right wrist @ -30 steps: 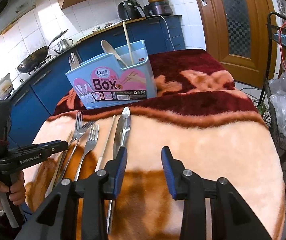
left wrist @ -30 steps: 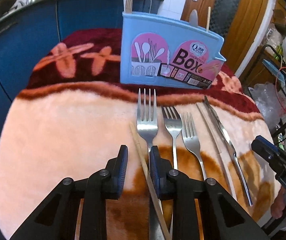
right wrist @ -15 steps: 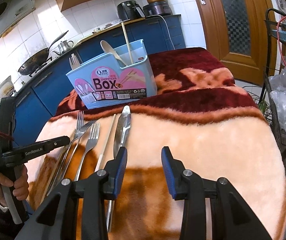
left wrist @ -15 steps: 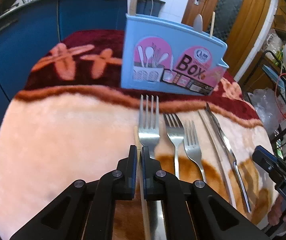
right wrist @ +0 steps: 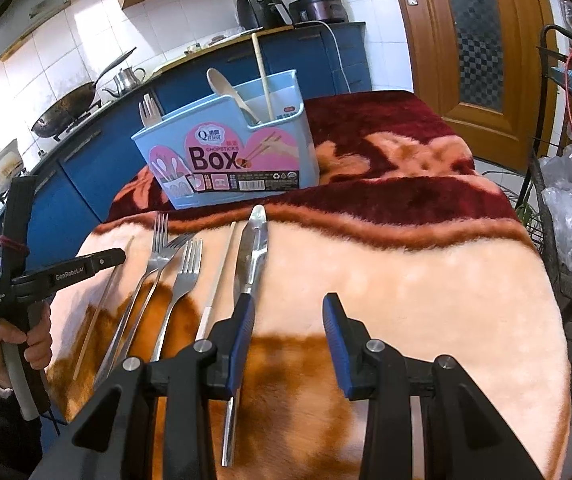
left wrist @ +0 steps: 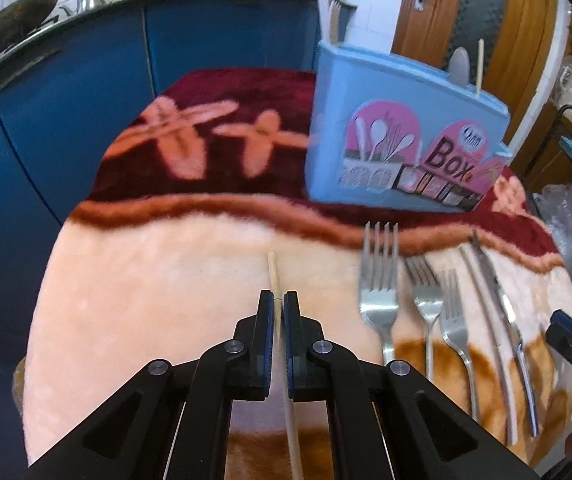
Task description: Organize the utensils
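Since a second ago our left gripper (left wrist: pixel 278 304) has clamped one chopstick (left wrist: pixel 274 276), drawing it leftward from the forks (left wrist: pixel 380 280); right gripper (right wrist: pixel 288 312) waits open. Next: lift into the box (left wrist: pixel 402 136).

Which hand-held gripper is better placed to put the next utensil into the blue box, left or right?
Left. The left hand-held gripper is shut on a wooden chopstick, ready for the blue box. The right hand-held gripper is open, holding nothing.
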A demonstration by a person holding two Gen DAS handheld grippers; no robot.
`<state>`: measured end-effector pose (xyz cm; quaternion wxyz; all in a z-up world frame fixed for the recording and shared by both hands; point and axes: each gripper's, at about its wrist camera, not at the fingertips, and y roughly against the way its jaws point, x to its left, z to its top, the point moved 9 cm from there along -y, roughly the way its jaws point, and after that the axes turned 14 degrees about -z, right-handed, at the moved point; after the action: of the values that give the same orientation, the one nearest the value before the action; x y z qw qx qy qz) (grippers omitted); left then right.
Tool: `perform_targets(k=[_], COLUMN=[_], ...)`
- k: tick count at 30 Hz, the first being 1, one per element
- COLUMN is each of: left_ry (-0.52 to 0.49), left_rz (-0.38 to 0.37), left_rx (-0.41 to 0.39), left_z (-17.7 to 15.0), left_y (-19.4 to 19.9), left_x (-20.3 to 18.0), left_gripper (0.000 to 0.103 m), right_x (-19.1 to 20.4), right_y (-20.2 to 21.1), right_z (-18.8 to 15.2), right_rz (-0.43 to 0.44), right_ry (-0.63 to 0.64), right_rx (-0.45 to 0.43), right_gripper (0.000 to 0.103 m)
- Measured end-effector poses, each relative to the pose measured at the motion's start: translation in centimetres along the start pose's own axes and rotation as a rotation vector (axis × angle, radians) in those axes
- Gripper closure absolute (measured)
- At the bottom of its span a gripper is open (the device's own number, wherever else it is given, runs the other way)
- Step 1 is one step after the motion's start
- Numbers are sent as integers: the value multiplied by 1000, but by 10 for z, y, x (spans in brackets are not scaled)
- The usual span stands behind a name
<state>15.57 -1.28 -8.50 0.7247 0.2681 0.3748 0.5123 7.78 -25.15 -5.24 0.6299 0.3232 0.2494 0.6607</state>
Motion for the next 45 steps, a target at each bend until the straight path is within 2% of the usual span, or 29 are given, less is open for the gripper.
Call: perform_targets(k=[4, 7, 10, 14, 22, 30, 35, 45], left_ry=[-9, -13, -16, -21, -59, -91, -124, -111], left_rz=[-7, -25, -32, -23, -22, -49, -50, -95], left_rx=[26, 45, 51, 43, 79, 179, 210, 267], left_z=[-5, -10, -12, -10, -10, -16, -15, -18], left_y=[1, 3, 8, 14, 21, 13, 9, -3], left_x=[0, -1, 1, 7, 10, 5, 0, -3], left_gripper=[96, 89, 86, 81, 81, 80, 80, 81], right_x=[4, 6, 7, 11, 18, 34, 43, 46], right_y=[1, 0, -3, -7, -10, -25, -35, -59], right_z=[2, 4, 6, 5, 16, 17, 17, 18], right_rz=[-9, -13, -19, 22, 44, 40, 38, -3], right_ry=[23, 39, 53, 44, 62, 135, 180, 220], right_rx=[11, 21, 39, 92, 171, 273, 324, 390], right_gripper=[64, 64, 64, 64, 64, 64, 64, 64])
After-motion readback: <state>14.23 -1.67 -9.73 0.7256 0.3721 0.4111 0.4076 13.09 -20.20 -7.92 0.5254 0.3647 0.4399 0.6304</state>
